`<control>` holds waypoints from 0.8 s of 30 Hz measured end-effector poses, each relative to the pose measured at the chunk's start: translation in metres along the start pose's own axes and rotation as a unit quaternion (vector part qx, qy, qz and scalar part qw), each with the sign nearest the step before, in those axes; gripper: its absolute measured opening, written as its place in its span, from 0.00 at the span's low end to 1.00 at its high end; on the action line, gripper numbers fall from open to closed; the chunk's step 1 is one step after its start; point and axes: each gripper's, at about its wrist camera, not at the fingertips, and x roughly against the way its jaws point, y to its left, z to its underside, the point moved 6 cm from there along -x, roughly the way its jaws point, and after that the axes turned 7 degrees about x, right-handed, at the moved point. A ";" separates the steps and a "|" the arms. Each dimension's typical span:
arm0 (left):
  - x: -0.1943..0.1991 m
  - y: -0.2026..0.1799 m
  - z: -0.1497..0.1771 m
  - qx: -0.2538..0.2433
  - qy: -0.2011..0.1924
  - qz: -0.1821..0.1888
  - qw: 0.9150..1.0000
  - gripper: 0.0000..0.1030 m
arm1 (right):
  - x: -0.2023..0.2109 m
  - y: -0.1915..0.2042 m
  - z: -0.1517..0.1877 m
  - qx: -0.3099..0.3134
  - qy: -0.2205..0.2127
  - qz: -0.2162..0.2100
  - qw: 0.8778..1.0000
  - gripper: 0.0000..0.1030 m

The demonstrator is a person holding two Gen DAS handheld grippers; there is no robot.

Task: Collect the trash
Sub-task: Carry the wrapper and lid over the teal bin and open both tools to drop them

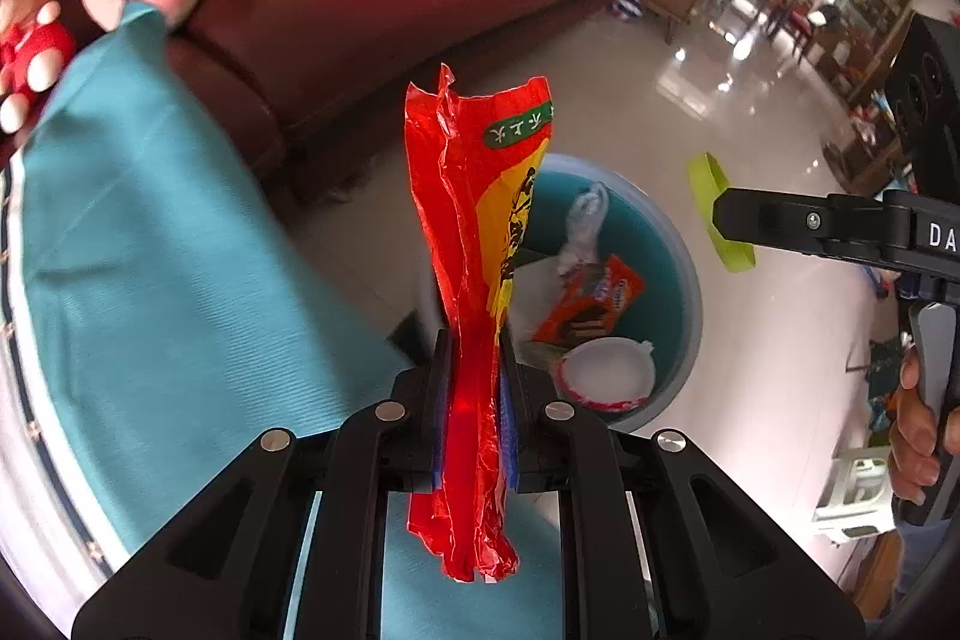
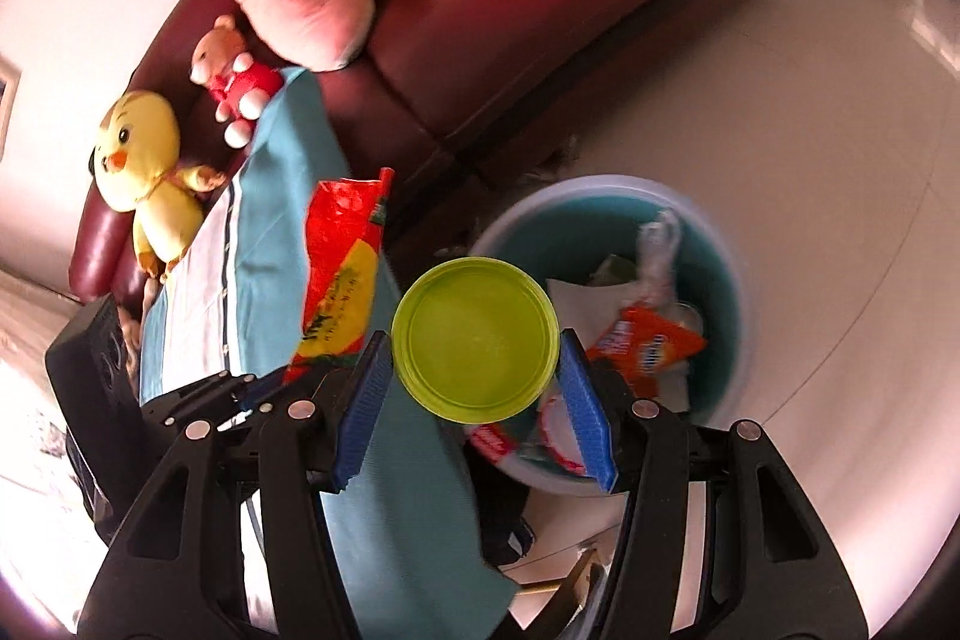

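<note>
Nearest the camera, the left gripper (image 1: 474, 400) is pinched nearly closed on a crinkled red and yellow plastic snack wrapper (image 1: 474, 232), light, floppy and slippery, best held mid-length. The right gripper (image 2: 474, 388) stands half open, clamping a stiff lime-green round plastic lid (image 2: 475, 340) by its rim, above the teal round trash bin (image 2: 729, 280)

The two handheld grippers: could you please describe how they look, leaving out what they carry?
Both are matte black frames with silver screws. The left gripper and right gripper have ribbed blue pads on their fingers. The right one bears white letters "DA" and a grey trigger.
</note>
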 end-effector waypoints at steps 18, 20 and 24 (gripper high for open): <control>-0.074 -0.051 -0.019 -0.028 0.052 0.008 0.998 0.35 | 0.002 -0.068 -0.001 -0.049 0.008 0.010 0.999 0.52; -0.076 -0.053 -0.022 -0.033 0.046 0.003 0.998 0.50 | 0.001 -0.069 -0.002 -0.050 0.009 0.011 0.999 0.52; -0.072 -0.048 -0.019 -0.031 0.038 -0.006 0.999 0.73 | -0.005 -0.070 -0.002 -0.051 0.014 0.009 0.999 0.52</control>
